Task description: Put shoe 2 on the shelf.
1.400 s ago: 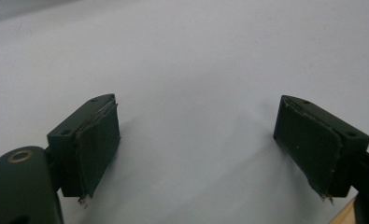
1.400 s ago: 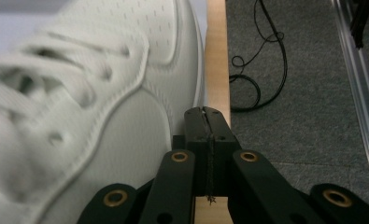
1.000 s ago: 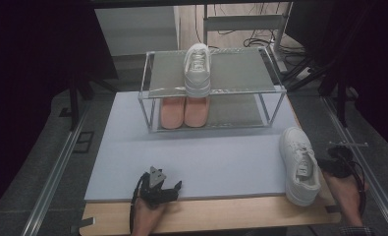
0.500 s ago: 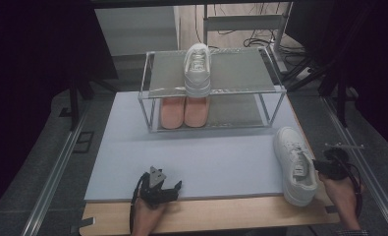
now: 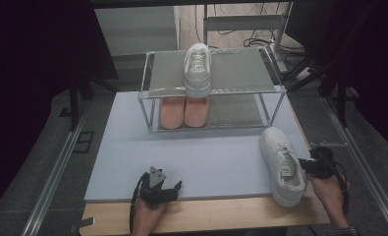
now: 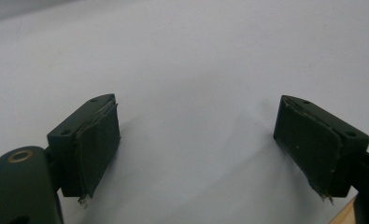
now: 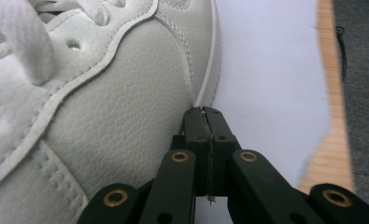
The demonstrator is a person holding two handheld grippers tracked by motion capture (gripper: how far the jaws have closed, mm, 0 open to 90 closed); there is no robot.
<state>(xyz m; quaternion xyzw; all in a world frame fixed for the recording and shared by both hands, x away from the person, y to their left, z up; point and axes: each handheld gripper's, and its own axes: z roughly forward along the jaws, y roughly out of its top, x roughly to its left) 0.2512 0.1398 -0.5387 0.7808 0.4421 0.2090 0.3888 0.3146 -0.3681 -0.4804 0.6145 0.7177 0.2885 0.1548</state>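
Dark room, desk (image 5: 132, 142) under a pale mat, two-tier wire rack (image 5: 211, 88) at the far edge with one white sneaker (image 5: 197, 69) on the top shelf and a pink pair (image 5: 184, 111) below. Loose white sneaker (image 5: 281, 164) lies on the mat's right edge near the front, toe away; the right hand-held gripper (image 7: 204, 112), jaws pressed together on nothing, butts its tips against the sneaker's side just above the sole. Risk: a blunt side push can spin or tip it, or slide off the leather; left hand-held gripper (image 6: 196, 144) rests on the mat, jaws apart, too far away to steady it.
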